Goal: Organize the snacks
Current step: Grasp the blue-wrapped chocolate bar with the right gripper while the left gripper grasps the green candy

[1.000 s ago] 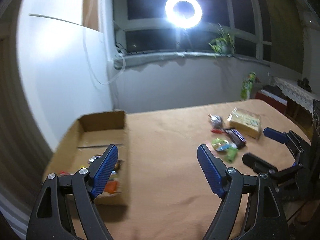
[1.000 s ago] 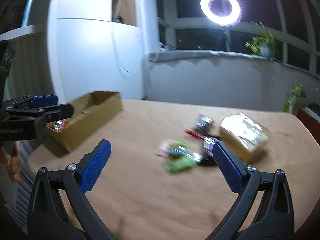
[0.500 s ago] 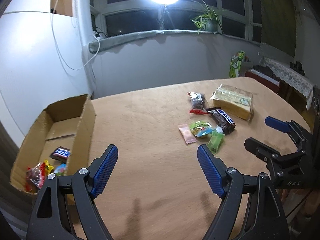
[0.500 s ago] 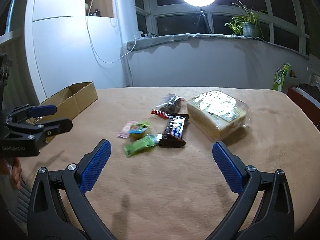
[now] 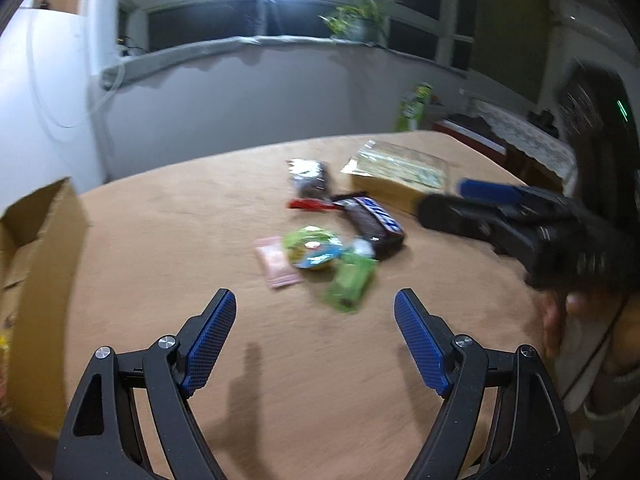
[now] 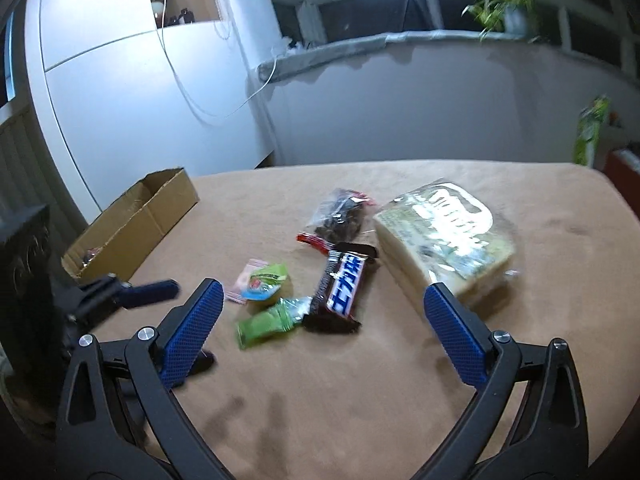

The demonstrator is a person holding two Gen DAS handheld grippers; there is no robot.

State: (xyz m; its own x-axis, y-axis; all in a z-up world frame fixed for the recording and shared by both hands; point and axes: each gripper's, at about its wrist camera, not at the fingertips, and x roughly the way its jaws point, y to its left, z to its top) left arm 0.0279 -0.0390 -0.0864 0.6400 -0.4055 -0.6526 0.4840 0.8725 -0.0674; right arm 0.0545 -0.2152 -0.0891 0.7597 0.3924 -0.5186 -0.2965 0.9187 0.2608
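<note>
Both tools are wide open and hold nothing. The left tool (image 5: 315,312) hangs over the desk (image 5: 168,216) just short of the snack pile, and the right tool (image 6: 320,304) comes at the same pile from the other side. The snacks lie close together in the middle of the desk: a green pack (image 6: 270,322), a round jelly cup (image 6: 266,282) on a pink pack (image 5: 276,266), a dark candy bar (image 6: 344,284), a red stick (image 5: 310,204), a clear bag of dark bits (image 6: 340,216) and a big bread bag (image 6: 444,232). The box (image 6: 132,228) sits well apart at the far left. I think the next step is to pick one snack. The green pack is nearest, so go for that. Come down slow, put one pad on each long side, and squeeze only that pack. The candy bar touches it, so take care not to push the bar away.
</note>
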